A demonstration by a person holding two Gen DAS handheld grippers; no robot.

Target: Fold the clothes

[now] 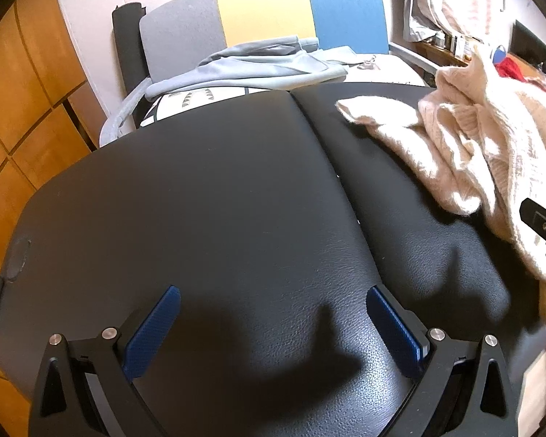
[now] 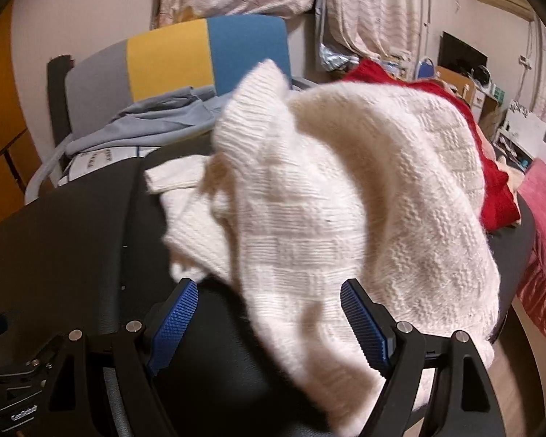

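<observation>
Black leather-look table (image 1: pixel 218 200) with a seam down the middle carries the clothes. Cream knit sweater (image 2: pixel 345 218) lies bunched in a heap on the right half of the table, ribbed cuff or collar sticking up, one sleeve end (image 1: pixel 360 111) flopped toward the seam. Part of it hangs over the near right edge.

Left claw (image 1: pixel 273 327): blue pads spread wide, nothing between them, hovering over bare table left of the seam, well apart from the sweater.

Right claw (image 2: pixel 269 324): also spread wide, blue ribbed pads either side of the sweater's near hem; the knit fabric drapes between the pads. Right pad looks touching or just beside the fabric, left pad apart from it. Not clamped.

Red garment (image 2: pixel 491 182) sits behind the sweater on the far right of the table, partly covered by it. Light blue-grey garment (image 1: pixel 258 67) lies folded on the seat of a chair (image 1: pixel 265 11) with a grey, yellow and blue back, just beyond the table's far edge. Wooden cabinet (image 1: pixel 25 109) on the left.
</observation>
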